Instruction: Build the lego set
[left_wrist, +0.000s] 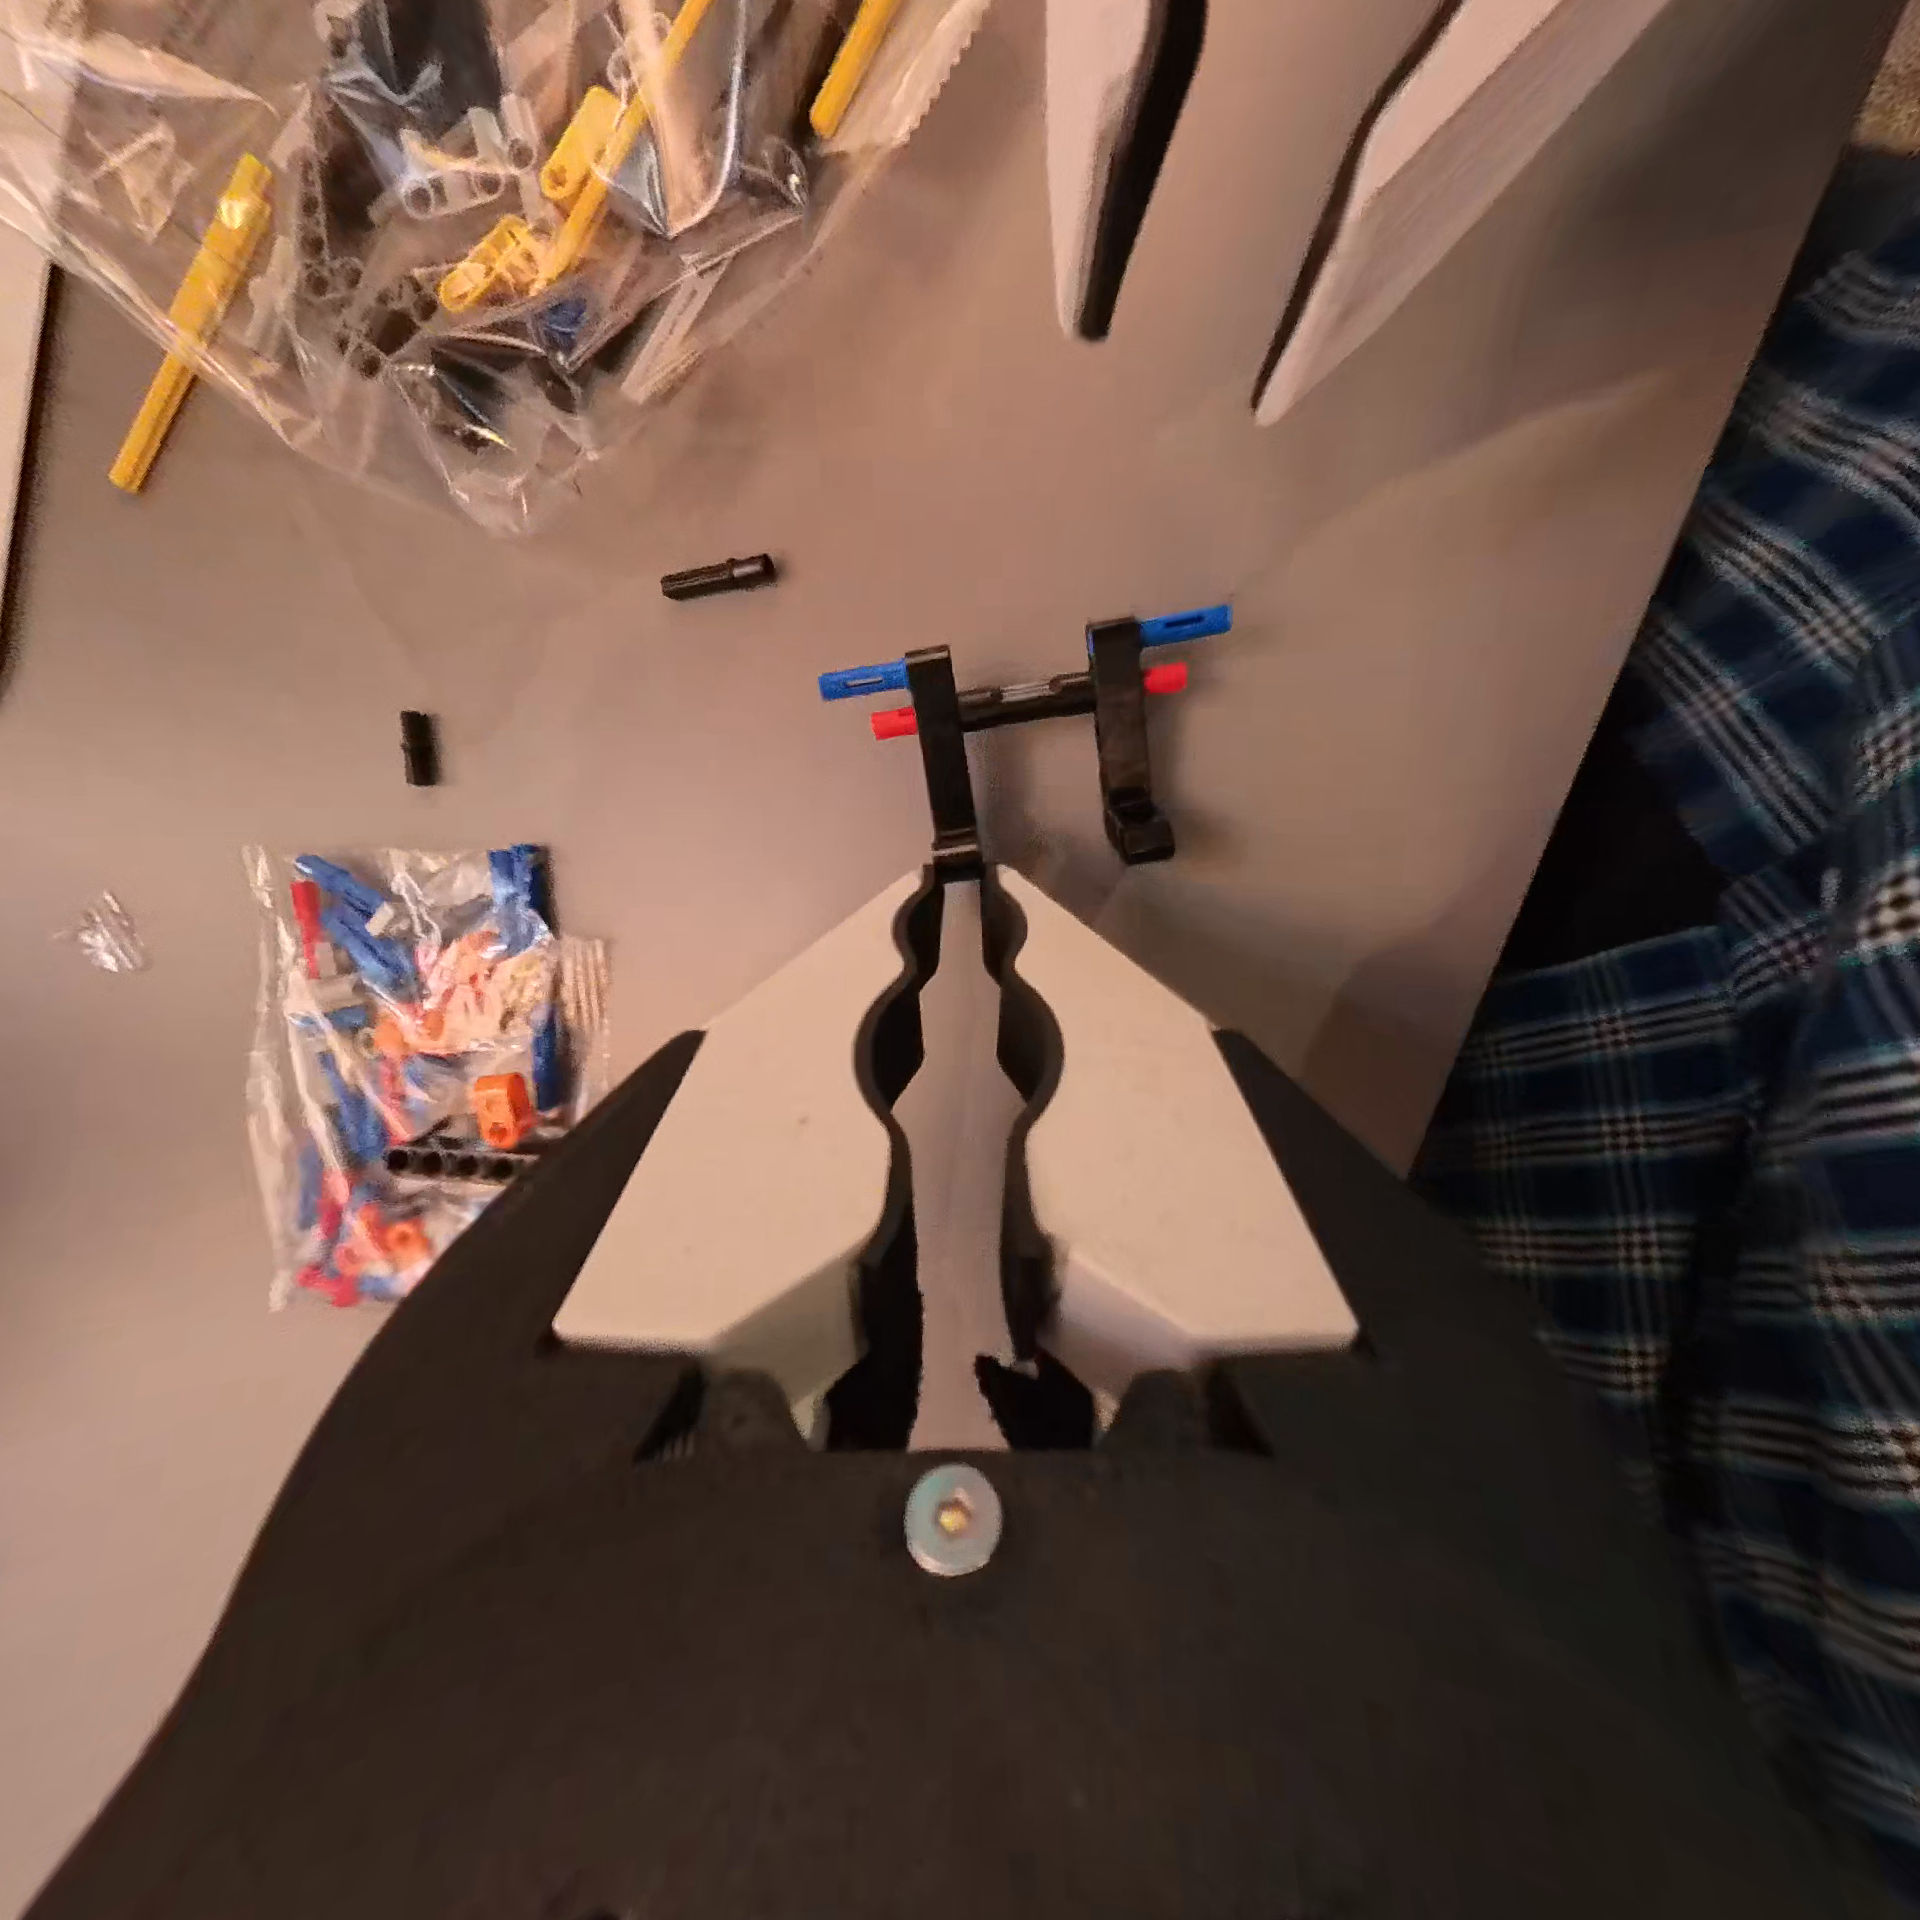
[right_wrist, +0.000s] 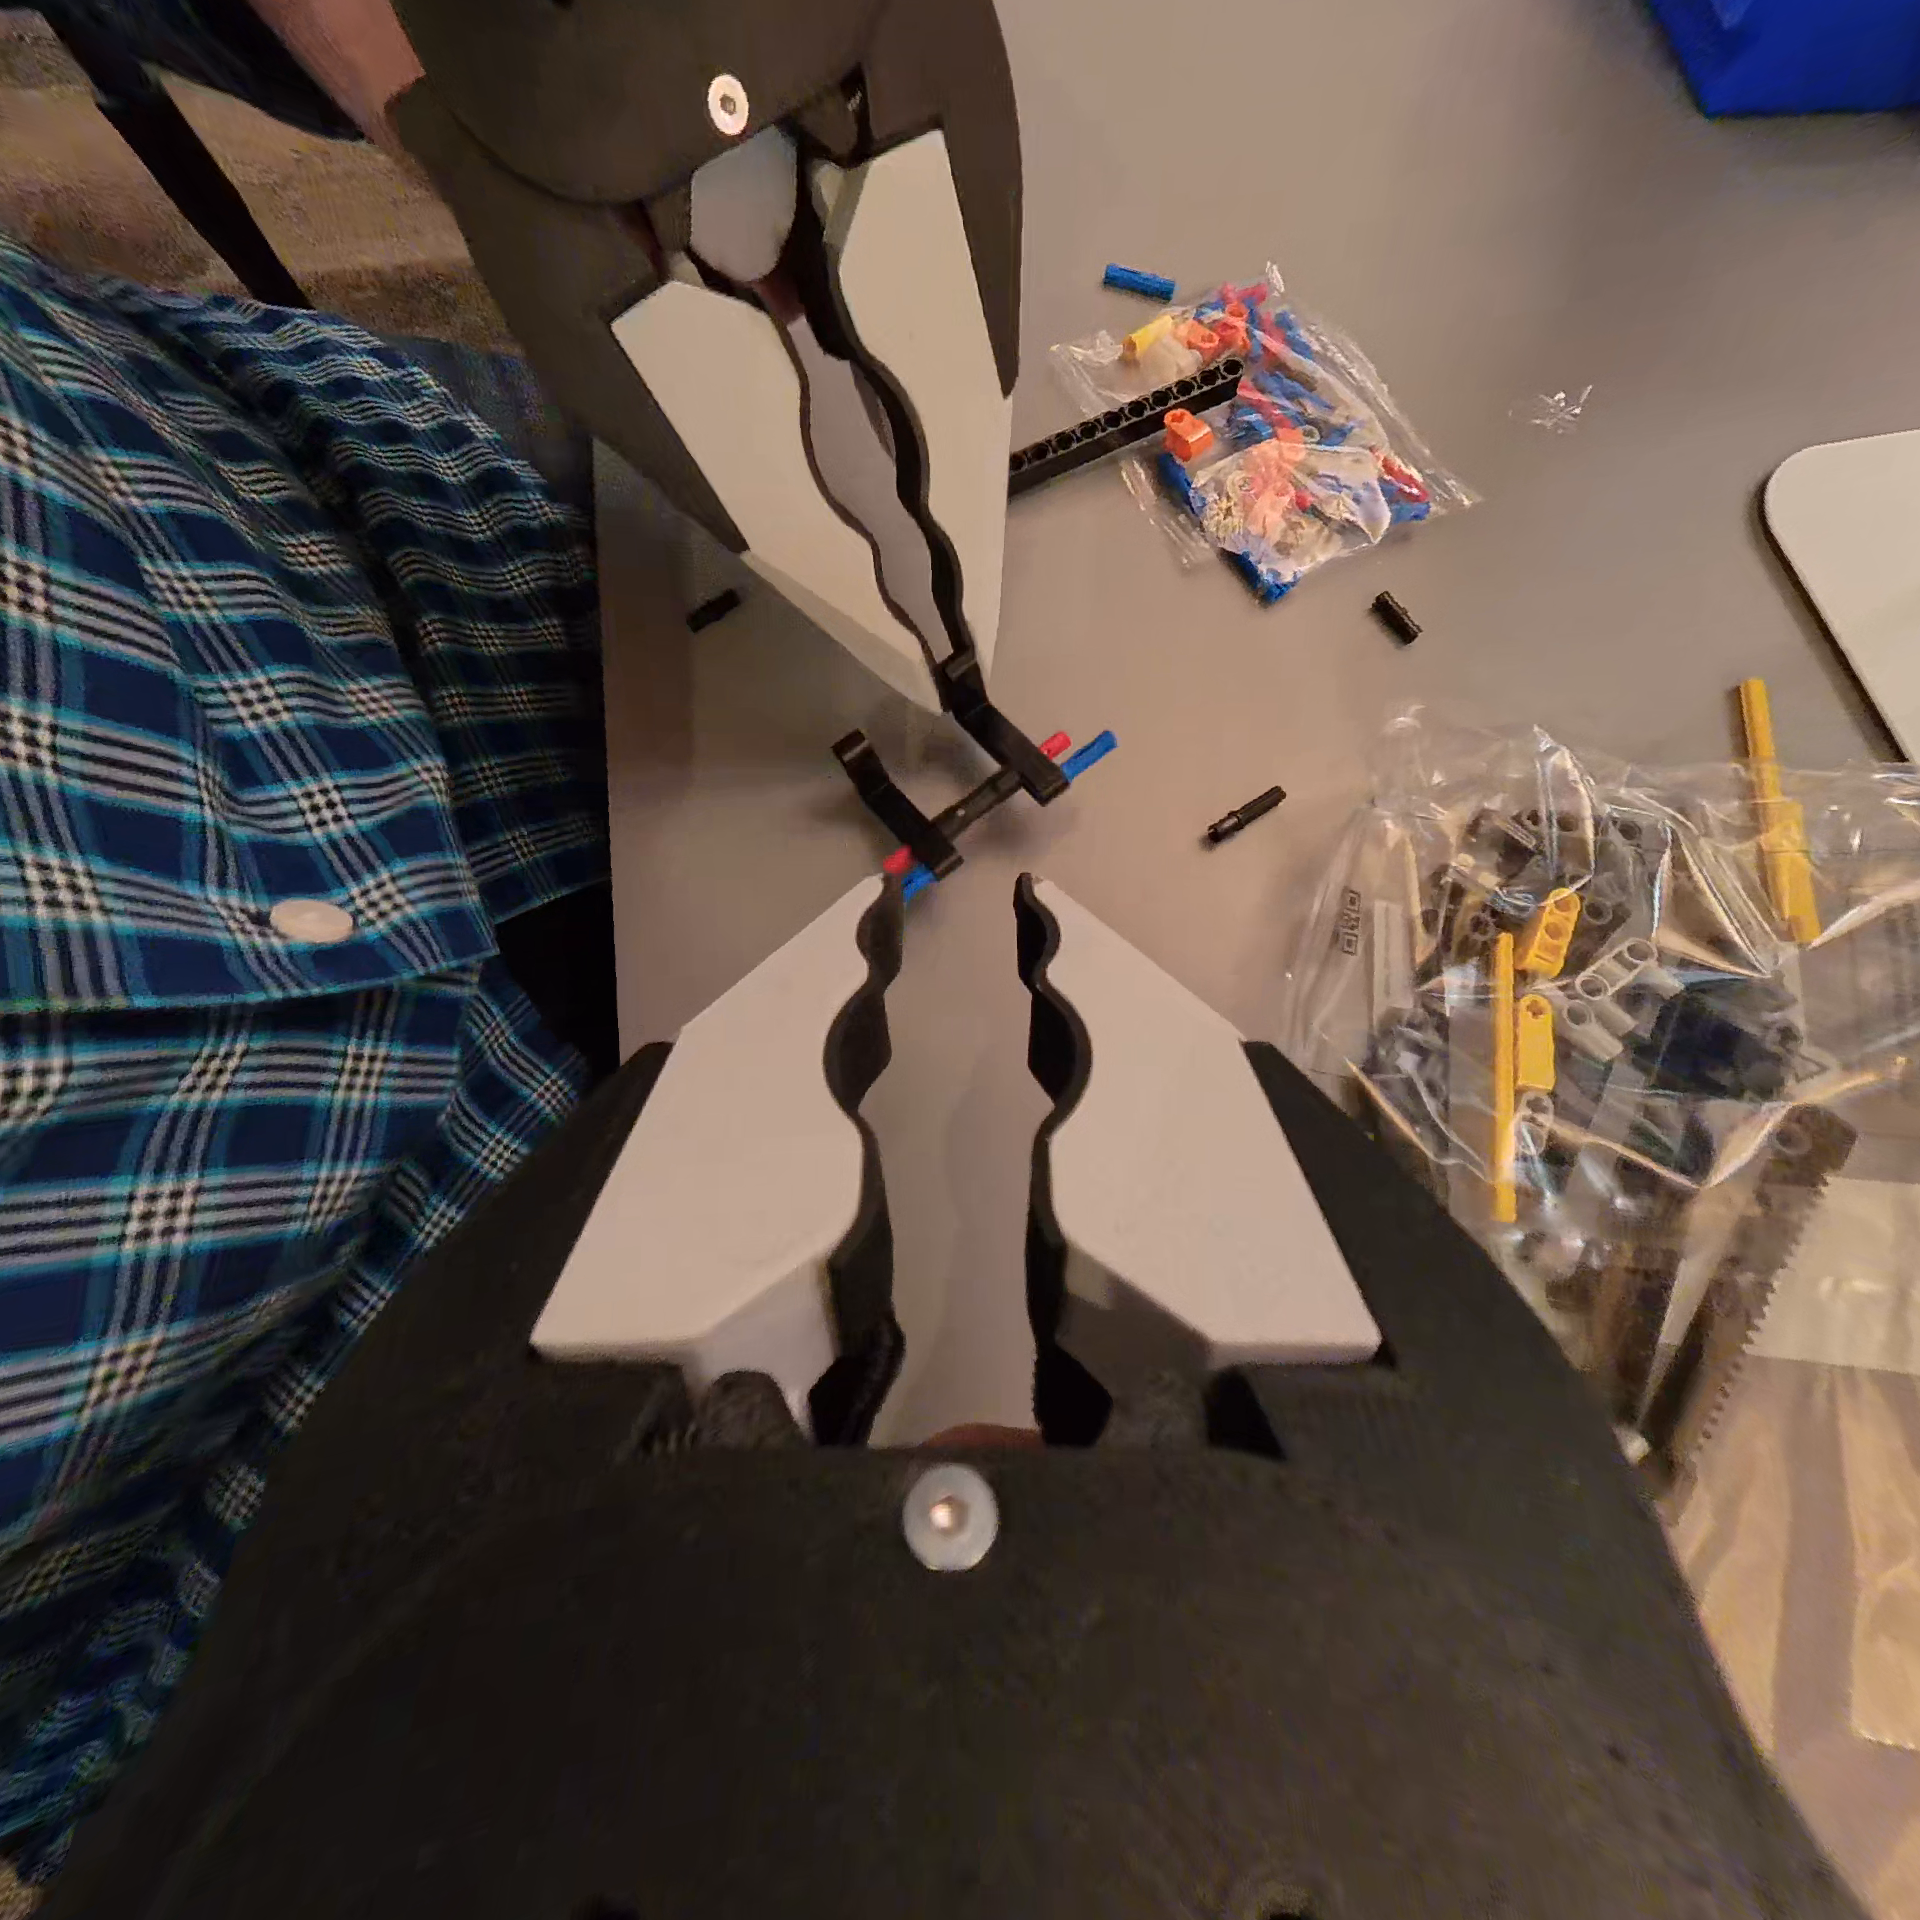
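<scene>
A: Nearest the lens, the left gripper pinches one black arm of the small lego assembly above the grey table.

B: Probably steadying it; the right gripper hovers narrowly parted, empty, beside its blue pin.

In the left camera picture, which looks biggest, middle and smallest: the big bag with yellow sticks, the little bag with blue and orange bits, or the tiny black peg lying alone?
1. Big bag, partly cut off by the picture's edge.
2. Little bag, partly hidden behind the gripper.
3. Black peg, by far the smallest.
</scene>
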